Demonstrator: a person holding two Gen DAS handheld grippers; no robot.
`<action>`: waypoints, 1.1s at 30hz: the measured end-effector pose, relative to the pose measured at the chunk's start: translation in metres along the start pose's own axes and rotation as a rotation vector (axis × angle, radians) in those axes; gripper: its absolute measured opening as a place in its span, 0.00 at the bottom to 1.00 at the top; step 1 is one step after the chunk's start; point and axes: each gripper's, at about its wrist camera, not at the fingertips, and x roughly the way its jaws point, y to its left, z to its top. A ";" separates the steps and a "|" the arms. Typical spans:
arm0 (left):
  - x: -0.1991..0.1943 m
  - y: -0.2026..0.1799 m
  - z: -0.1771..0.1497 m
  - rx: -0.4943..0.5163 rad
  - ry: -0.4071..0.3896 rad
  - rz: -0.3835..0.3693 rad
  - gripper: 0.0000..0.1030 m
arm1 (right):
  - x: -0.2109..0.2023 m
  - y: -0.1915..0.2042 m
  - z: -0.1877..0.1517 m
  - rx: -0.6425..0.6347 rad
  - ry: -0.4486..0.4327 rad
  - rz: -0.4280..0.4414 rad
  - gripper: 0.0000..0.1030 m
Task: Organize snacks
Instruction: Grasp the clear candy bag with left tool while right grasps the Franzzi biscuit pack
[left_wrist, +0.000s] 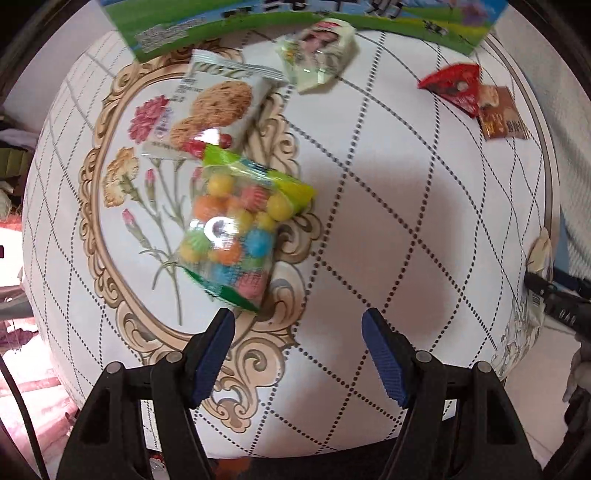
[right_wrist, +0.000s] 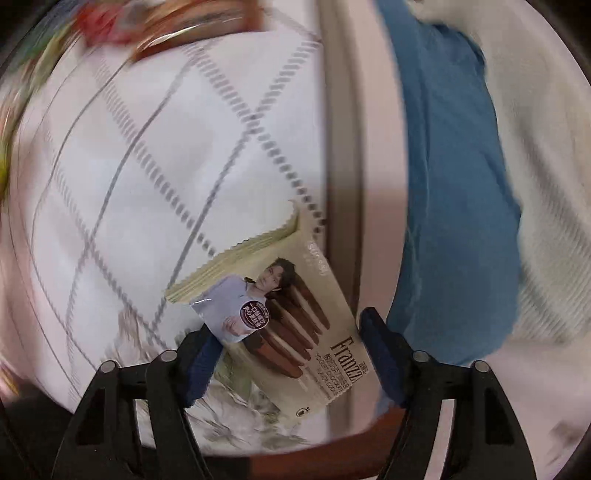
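Observer: Left wrist view. Candy bag (left_wrist: 236, 229) lying on the tablecloth (left_wrist: 406, 221), just ahead of the left claw (left_wrist: 297, 325) and off toward its left finger. Cookie packet (left_wrist: 218, 110) farther ahead, touching the bag's far end. Green box (left_wrist: 184, 22) at the far edge.

Checker: Claw state?

Observer: Roughly half open. Nothing between the pads, nothing touched; bare cloth under the gap.

Checker: Handling of the bag?

Observer: Judged light and soft. Clear slick film, loose round sweets inside, so likely to shift and bulge under a pinch. Best taken at the flat green sealed end nearest the claw, not across the lumpy middle. Crushing risk looks small, slipping risk larger.

Checker: Right wrist view?

Observer: Wafer packet (right_wrist: 306, 325) sitting between the pads of the right claw (right_wrist: 286, 328), long edges against the fingers, crimped end pointing ahead of the claw. Packet and fingers sharp, tablecloth behind smeared, so read as gripped. Jaws about half wide, set by the packet's width. Blue fabric (right_wrist: 443, 184) off to the right of the claw, past the table edge.

Checker: Handling there?

Observer: Light, flat, fairly stiff from the wafers inside, glossy wrapper. Contents brittle, so only gentle squeeze across the width. Better hold judged to be nearer mid-length, to stop the free end swinging.

Checker: Destination for the snacks?

Observer: Cannot tell from either view.
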 end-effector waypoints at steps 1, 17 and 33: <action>-0.001 0.004 0.001 -0.012 -0.003 0.001 0.68 | -0.002 -0.006 0.002 0.066 0.000 0.053 0.72; 0.017 0.045 0.047 -0.024 0.064 0.029 0.68 | -0.045 0.041 0.047 0.071 -0.035 0.319 0.88; 0.039 0.025 0.014 -0.102 0.136 -0.150 0.67 | -0.012 0.094 0.042 0.021 0.021 0.340 0.70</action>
